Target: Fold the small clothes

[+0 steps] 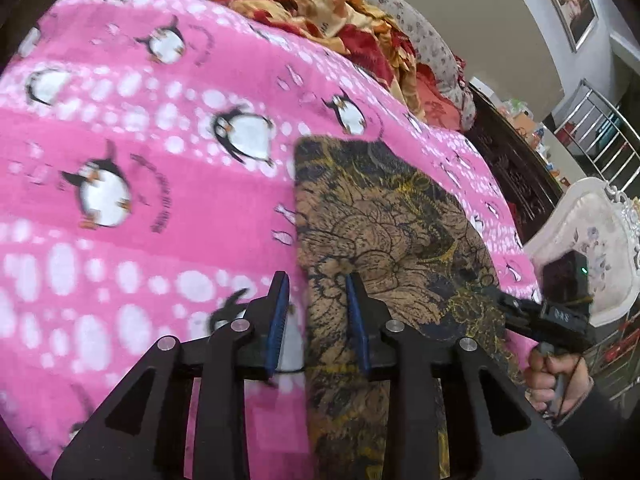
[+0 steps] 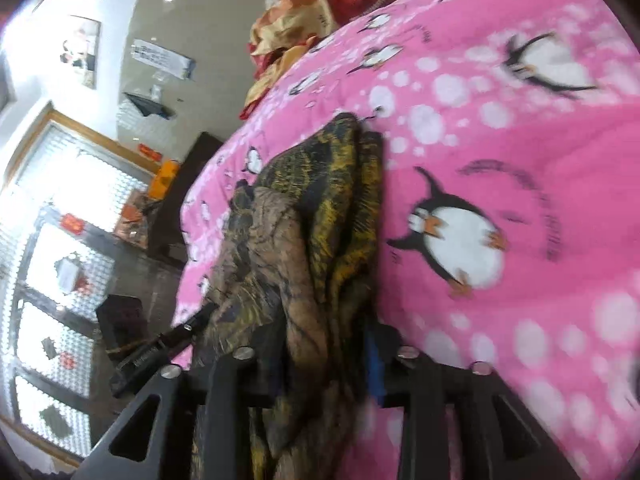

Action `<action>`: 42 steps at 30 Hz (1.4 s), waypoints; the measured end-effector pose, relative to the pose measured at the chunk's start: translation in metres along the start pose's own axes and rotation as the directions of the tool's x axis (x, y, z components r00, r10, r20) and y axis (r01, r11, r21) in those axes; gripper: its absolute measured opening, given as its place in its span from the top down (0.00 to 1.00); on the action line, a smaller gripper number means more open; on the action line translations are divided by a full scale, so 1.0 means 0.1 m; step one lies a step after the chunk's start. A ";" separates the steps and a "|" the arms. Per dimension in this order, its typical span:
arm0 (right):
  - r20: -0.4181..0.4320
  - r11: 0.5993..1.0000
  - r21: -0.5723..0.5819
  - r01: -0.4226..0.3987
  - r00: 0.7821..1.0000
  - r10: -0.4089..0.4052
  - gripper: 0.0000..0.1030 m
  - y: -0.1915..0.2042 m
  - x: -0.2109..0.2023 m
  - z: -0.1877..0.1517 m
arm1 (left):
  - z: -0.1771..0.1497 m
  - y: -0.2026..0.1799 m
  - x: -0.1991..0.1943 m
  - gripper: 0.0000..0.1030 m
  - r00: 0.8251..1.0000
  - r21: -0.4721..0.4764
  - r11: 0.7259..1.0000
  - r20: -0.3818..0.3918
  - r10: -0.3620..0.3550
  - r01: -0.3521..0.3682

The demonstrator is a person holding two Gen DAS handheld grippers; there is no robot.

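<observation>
A small brown, black and yellow floral garment (image 1: 384, 232) lies on a pink penguin blanket (image 1: 140, 168). My left gripper (image 1: 318, 286) is open, its jaws straddling the garment's left edge near the front; the right blue pad (image 1: 354, 304) rests on the cloth. In the right wrist view the same garment (image 2: 304, 216) is bunched and runs between the fingers of my right gripper (image 2: 326, 344), which is shut on the garment. The right gripper's body (image 1: 560, 312) shows at the garment's right edge in the left wrist view.
A red and gold quilt (image 1: 340, 12) is heaped at the far end of the bed. A dark carved wooden bed frame (image 1: 516, 172) and a white ornate chair (image 1: 592, 232) stand to the right. Windows (image 2: 60, 240) lie to the left.
</observation>
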State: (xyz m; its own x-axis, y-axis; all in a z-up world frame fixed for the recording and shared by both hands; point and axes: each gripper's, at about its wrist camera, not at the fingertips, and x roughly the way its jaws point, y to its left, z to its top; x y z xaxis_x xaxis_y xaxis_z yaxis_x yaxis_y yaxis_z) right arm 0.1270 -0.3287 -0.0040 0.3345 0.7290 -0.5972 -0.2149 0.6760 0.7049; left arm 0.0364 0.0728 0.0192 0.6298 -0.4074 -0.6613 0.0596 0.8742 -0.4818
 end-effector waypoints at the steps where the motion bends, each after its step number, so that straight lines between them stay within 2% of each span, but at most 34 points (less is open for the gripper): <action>1: 0.002 0.998 -0.025 0.057 0.998 -0.057 0.66 0.07 -0.14 -0.04 | -0.01 -0.01 -0.07 0.74 1.000 0.006 1.000 0.009 0.004 -0.004; 3: 0.024 0.989 -0.098 0.115 0.993 -0.113 0.66 0.26 -0.36 -0.11 | -0.06 -0.10 -0.26 0.74 1.000 0.044 0.999 0.028 -0.003 0.002; 5: 0.070 0.953 -0.239 0.184 0.983 -0.172 0.66 0.61 -0.59 -0.26 | -0.18 -0.27 -0.42 0.74 0.999 0.097 0.994 0.020 -0.047 0.045; 6: 0.085 0.923 -0.321 0.211 0.977 -0.194 0.66 0.79 -0.64 -0.36 | -0.23 -0.33 -0.47 0.74 0.998 0.119 0.991 0.012 -0.062 0.061; 8: 0.108 0.838 -0.479 0.260 0.965 -0.238 0.66 1.14 -0.64 -0.59 | -0.42 -0.50 -0.57 0.74 0.997 0.181 0.980 -0.007 -0.080 0.079; 9: 0.089 0.793 -0.554 0.252 0.966 -0.244 0.67 1.32 -0.58 -0.74 | -0.53 -0.59 -0.59 0.74 0.996 0.210 0.974 -0.019 -0.084 0.086; 11: 0.042 0.763 -0.603 0.233 0.964 -0.262 0.67 1.46 -0.42 -0.91 | -0.71 -0.68 -0.57 0.74 0.998 0.241 0.968 -0.038 -0.059 0.067; 12: 0.007 0.757 -0.610 0.233 0.957 -0.289 0.69 1.48 -0.30 -1.00 | -0.76 -0.71 -0.52 0.67 0.998 0.251 0.966 -0.052 -0.044 0.056; 14: -0.036 0.742 -0.606 0.287 0.922 -0.386 0.70 1.39 -0.05 -1.12 | -0.94 -0.64 -0.32 0.67 0.991 0.239 0.970 -0.133 0.000 0.032; 15: -0.051 0.733 -0.602 0.317 0.901 -0.432 0.70 1.30 0.04 -1.19 | -1.03 -0.59 -0.34 0.66 0.993 0.226 0.973 -0.111 -0.029 0.054; 16: -0.012 0.723 -0.605 0.334 0.904 -0.428 0.70 1.25 0.01 -1.28 | -1.06 -0.58 -0.35 0.67 0.994 0.224 0.973 -0.106 -0.038 0.061; 18: 0.012 0.728 -0.581 0.364 0.898 -0.439 0.70 1.20 -0.05 -1.39 | -1.07 -0.57 -0.36 0.66 0.993 0.207 0.976 -0.109 -0.048 0.070; 19: 0.000 0.752 -0.545 0.371 0.897 -0.442 0.70 1.13 -0.09 -1.46 | -1.07 -0.56 -0.36 0.66 0.993 0.199 0.977 -0.108 -0.055 0.076; 22: 0.039 0.775 -0.517 0.364 0.914 -0.404 0.70 1.07 -0.19 -1.58 | -1.03 -0.57 -0.36 0.66 0.992 0.189 0.979 -0.109 -0.057 0.077; 24: 0.004 0.818 -0.470 0.332 0.927 -0.374 0.70 1.02 -0.24 -1.51 | -0.96 -0.58 -0.41 0.66 0.991 0.165 0.983 -0.117 -0.064 0.083; 26: -0.044 0.844 -0.440 0.306 0.932 -0.360 0.70 1.04 -0.31 -1.41 | -0.79 -0.57 -0.53 0.66 0.994 0.153 0.985 -0.081 -0.069 0.081; 27: -0.048 0.849 -0.437 0.297 0.935 -0.352 0.70 1.10 -0.38 -1.32 | -0.64 -0.59 -0.58 0.66 0.997 0.154 0.986 -0.039 -0.062 0.067; 30: 0.062 0.824 -0.449 0.346 0.932 -0.358 0.70 1.36 -0.54 -1.05 | -0.23 -0.63 -0.55 0.66 0.999 0.138 0.990 0.035 -0.025 0.020; 32: 0.152 0.803 -0.426 0.418 0.908 -0.391 0.69 1.51 -0.53 -0.79 | 0.10 -0.67 -0.38 0.65 0.997 0.101 0.994 0.071 0.031 -0.038; 34: 0.196 0.785 -0.367 0.499 0.867 -0.459 0.68 1.58 -0.32 -0.50 | 0.35 -0.71 -0.13 0.65 0.996 0.061 0.996 0.066 0.061 -0.065; 38: 0.150 0.775 -0.275 0.568 0.822 -0.549 0.68 1.48 0.19 -0.13 | 0.68 -0.81 0.44 0.65 0.988 0.060 0.987 0.051 0.148 -0.151; 40: 0.146 0.770 -0.249 0.587 0.809 -0.570 0.68 1.34 0.38 -0.03 | 0.71 -0.79 0.65 0.65 0.986 0.077 0.983 0.041 0.161 -0.164; 42: 0.145 0.782 -0.239 0.576 0.817 -0.558 0.67 1.12 0.51 -0.01 | 0.63 -0.72 0.90 0.57 0.982 0.095 0.977 0.003 0.191 -0.190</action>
State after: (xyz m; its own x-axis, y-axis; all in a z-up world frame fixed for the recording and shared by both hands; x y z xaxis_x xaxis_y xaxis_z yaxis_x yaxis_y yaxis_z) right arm 0.1189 -0.2152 0.0440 0.5262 0.2028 -0.8258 -0.1945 0.9741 0.1153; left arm 0.1376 -0.0104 0.0305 0.6320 -0.2326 -0.7392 0.0120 0.9567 -0.2907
